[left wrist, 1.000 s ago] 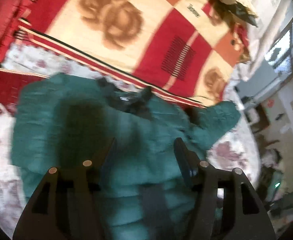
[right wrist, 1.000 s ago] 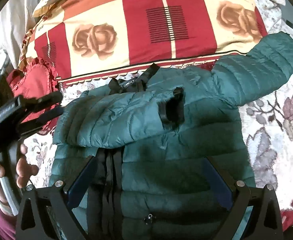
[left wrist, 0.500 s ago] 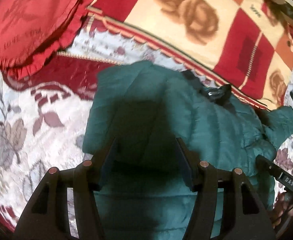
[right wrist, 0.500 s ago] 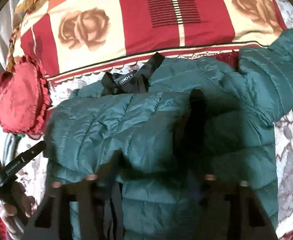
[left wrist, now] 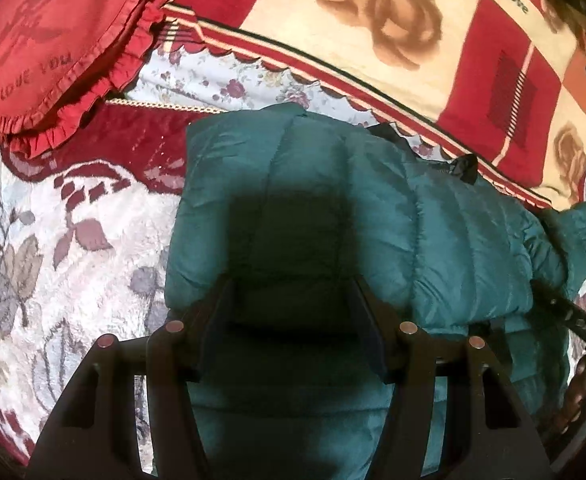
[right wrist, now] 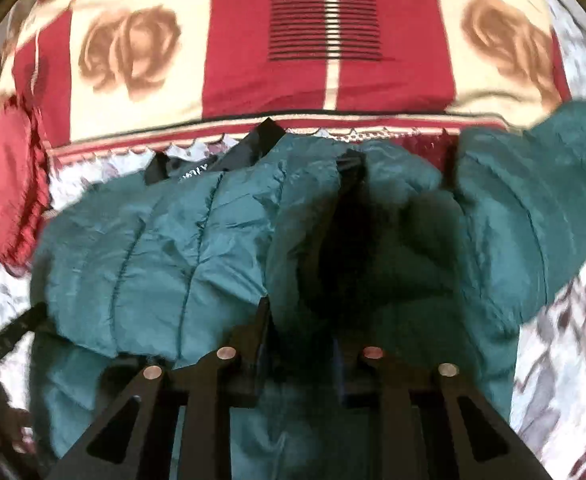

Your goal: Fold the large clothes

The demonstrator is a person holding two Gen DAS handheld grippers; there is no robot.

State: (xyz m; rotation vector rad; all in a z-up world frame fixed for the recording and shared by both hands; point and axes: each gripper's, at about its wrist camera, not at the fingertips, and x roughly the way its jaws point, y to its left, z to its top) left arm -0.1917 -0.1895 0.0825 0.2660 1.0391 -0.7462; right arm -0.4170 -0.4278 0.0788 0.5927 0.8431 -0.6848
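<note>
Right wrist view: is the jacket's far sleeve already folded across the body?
No. That sleeve lies stretched out to the side of the teal jacket, over the floral bedspread.

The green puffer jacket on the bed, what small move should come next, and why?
Probably bring the right claw, whose jaws are opening, across to the sleeve that lies spread out sideways. The other sleeve is already folded over the jacket; the left claw hovers over it.
</note>
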